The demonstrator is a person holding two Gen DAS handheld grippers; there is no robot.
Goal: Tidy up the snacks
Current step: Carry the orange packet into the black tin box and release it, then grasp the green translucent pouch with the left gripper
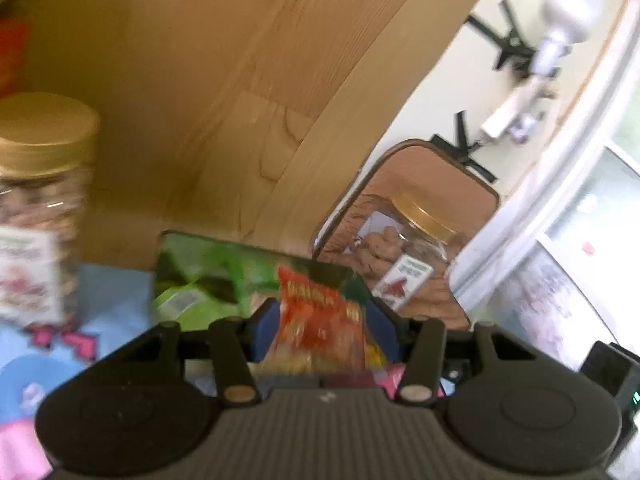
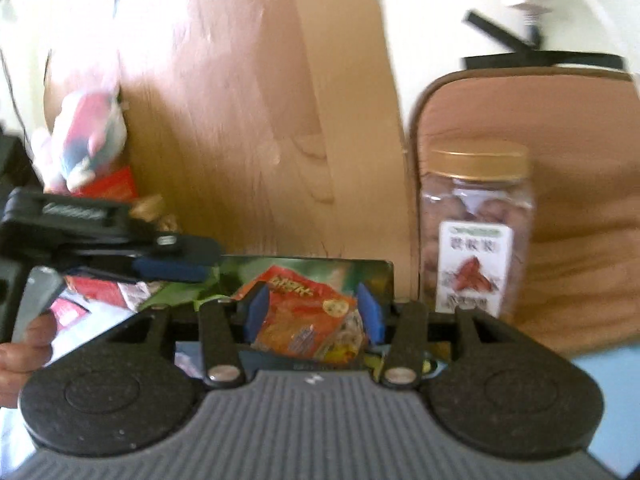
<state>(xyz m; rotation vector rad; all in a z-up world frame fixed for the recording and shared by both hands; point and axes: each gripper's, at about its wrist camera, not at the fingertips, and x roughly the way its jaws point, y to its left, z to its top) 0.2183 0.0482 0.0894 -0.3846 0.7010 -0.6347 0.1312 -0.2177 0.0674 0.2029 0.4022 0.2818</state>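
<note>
In the left wrist view, my left gripper has a red snack packet standing between its blue pads, and the packet's sides reach both pads. The picture is blurred. A green packet lies just behind it. In the right wrist view, my right gripper stands open around a red snack packet that lies flat on the green packet, with the pads clear of it. The left gripper shows side-on at the left, a little above the pile of snacks.
A gold-lidded nut jar stands to the right against a tan cushion. Another jar stands at the left on a blue patterned cloth. A wooden panel closes the back. A hand is at the lower left.
</note>
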